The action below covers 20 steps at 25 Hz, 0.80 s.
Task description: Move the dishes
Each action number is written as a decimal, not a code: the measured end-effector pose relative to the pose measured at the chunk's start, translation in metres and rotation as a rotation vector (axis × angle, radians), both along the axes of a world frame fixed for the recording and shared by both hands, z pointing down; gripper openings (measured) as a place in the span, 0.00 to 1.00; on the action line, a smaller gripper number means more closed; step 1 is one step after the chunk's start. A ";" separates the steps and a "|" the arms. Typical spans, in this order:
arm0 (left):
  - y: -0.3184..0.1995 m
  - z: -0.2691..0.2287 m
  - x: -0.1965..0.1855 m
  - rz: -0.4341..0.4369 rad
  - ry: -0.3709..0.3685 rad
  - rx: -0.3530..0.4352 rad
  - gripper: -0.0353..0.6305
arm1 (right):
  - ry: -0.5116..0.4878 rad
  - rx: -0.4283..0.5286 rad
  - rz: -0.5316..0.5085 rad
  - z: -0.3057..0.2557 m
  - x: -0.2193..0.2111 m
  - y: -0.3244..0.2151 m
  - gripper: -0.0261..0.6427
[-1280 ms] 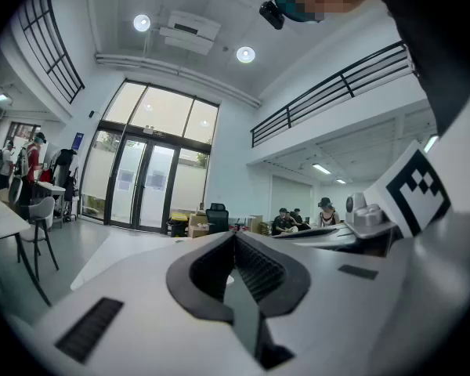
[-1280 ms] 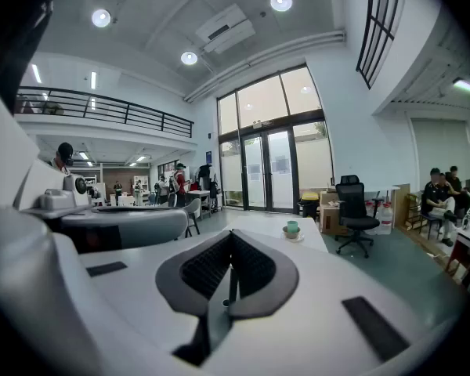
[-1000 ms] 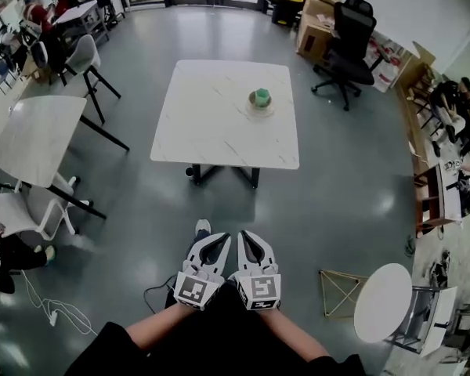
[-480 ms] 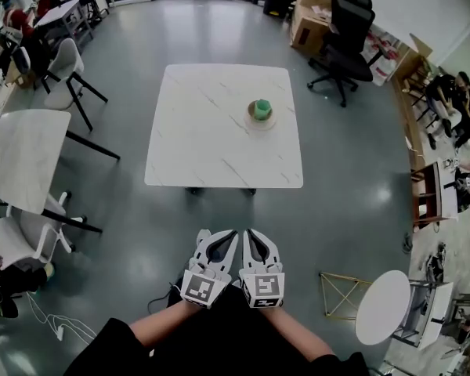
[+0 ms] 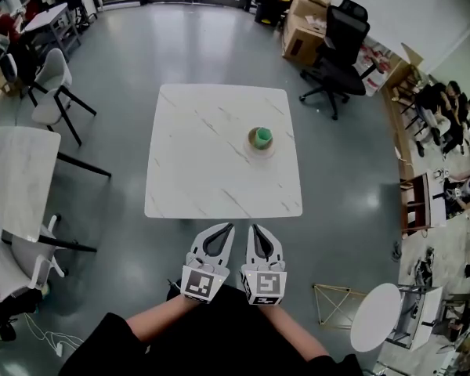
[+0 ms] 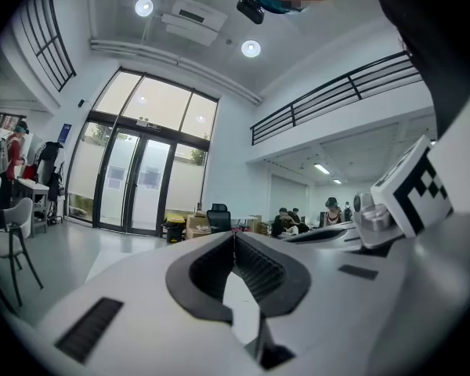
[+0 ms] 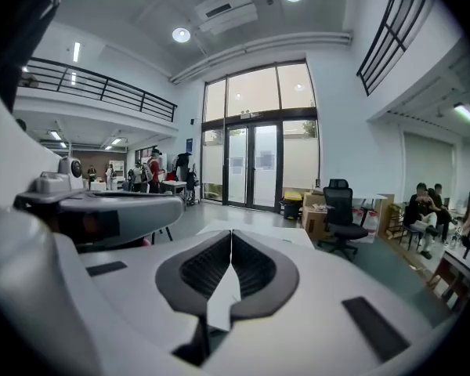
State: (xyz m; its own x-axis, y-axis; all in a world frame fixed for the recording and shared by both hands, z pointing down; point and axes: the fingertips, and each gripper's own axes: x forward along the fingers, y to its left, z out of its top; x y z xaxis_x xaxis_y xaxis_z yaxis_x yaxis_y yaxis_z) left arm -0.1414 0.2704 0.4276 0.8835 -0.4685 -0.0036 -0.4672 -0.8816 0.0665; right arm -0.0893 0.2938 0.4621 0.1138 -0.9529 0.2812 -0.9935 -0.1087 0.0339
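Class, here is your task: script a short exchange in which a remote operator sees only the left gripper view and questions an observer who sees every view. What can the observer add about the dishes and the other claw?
Operator: I see the left claw shut and empty. Where are the dishes?
Observer: A green cup on a saucer stands on the white table, right of its middle in the head view.
Operator: Is the right claw carrying anything?
Observer: No. The right claw is shut with nothing between its jaws.
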 end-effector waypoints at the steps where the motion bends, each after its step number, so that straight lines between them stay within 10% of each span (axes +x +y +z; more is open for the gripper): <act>1: -0.009 0.003 -0.002 0.000 -0.007 -0.003 0.08 | 0.000 -0.002 0.005 0.002 -0.001 -0.008 0.06; 20: -0.081 0.050 -0.021 0.073 -0.044 -0.156 0.08 | -0.059 -0.074 0.095 0.033 0.016 -0.066 0.06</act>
State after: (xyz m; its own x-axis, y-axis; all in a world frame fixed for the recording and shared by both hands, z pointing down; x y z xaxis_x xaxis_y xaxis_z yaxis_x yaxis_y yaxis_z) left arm -0.1625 0.1898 0.4773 0.9127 -0.3953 0.1035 -0.4082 -0.8938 0.1860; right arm -0.0731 0.2273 0.4950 0.1835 -0.9150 0.3592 -0.9794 -0.2016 -0.0132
